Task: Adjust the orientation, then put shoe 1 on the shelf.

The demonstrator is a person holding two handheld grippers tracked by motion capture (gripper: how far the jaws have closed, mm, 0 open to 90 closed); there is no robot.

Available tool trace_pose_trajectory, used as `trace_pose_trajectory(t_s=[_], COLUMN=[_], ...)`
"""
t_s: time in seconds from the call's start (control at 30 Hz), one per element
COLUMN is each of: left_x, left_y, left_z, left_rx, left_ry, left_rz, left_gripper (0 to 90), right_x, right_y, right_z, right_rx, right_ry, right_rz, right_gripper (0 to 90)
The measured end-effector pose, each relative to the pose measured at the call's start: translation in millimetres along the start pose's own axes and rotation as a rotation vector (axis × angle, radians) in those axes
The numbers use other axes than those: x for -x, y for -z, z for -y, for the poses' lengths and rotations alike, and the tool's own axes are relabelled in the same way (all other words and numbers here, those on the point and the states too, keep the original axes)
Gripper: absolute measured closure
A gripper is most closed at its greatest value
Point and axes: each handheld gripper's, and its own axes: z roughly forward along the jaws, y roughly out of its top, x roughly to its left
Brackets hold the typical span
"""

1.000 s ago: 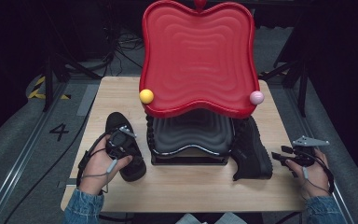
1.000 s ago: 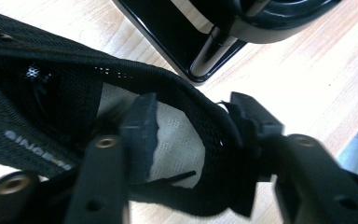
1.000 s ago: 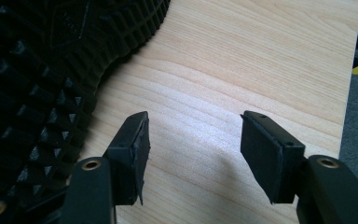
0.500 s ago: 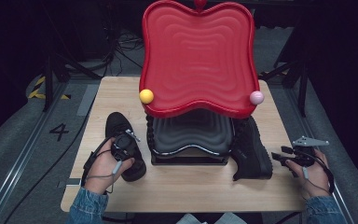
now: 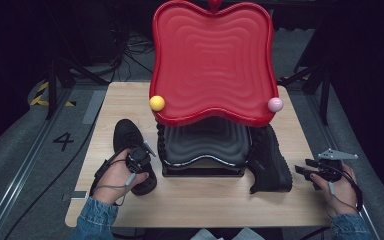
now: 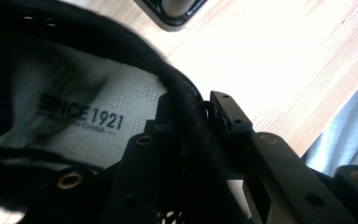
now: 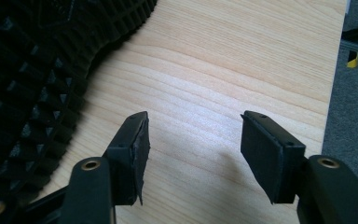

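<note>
So from the high view I've got a light wooden bench (image 5: pixel 195 210) with a big red wavy-rimmed lid (image 5: pixel 212 60) standing open over a black ribbed case (image 5: pixel 202 147) in the middle. There's a yellow ball (image 5: pixel 157 103) at the lid's lower left corner and a pink ball (image 5: pixel 275 104) at its lower right.

My left gripper (image 5: pixel 139 159) is down on the left shoe (image 5: pixel 132 152), a black one lying on the left side of the bench just beside the case. In the left gripper view the jaws are pinched on the black collar rim of that shoe (image 6: pixel 186 100), one jaw inside the opening and one outside, with next to no gap between them. You can read "SINCE 1921" on the pale insole (image 6: pixel 81 116) right behind the rim.

The right shoe (image 5: pixel 269 160) sits on its side against the right side of the case, toward the bench's front edge, its studded sole (image 7: pixel 32 79) facing my right gripper (image 5: pixel 307 173). That gripper hovers at the right edge of the bench, near the shoe but not touching it. In the right gripper view the jaws are spread wide (image 7: pixel 193 140) with only bare wood between them, gripping nothing.
</note>
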Motion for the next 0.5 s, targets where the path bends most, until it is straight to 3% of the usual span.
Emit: trace_pose_trajectory(t_s=[0.33,0.5], left_x=[0.8,1.0], left_y=[4.7,12.1], left_z=[4.8,6.7], left_rx=[0.055,0.08], left_ry=[-0.032,-0.03], left_rz=[-0.005,0.035], left_gripper=[82.1,84.0], right_x=[1.9,1.4], right_y=[0.8,2.6], right_z=[0.0,-1.2], right_rx=[0.007,0.01], right_ry=[0.011,0.014], right_rz=[0.007,0.011], right_gripper=[44.5,44.4])
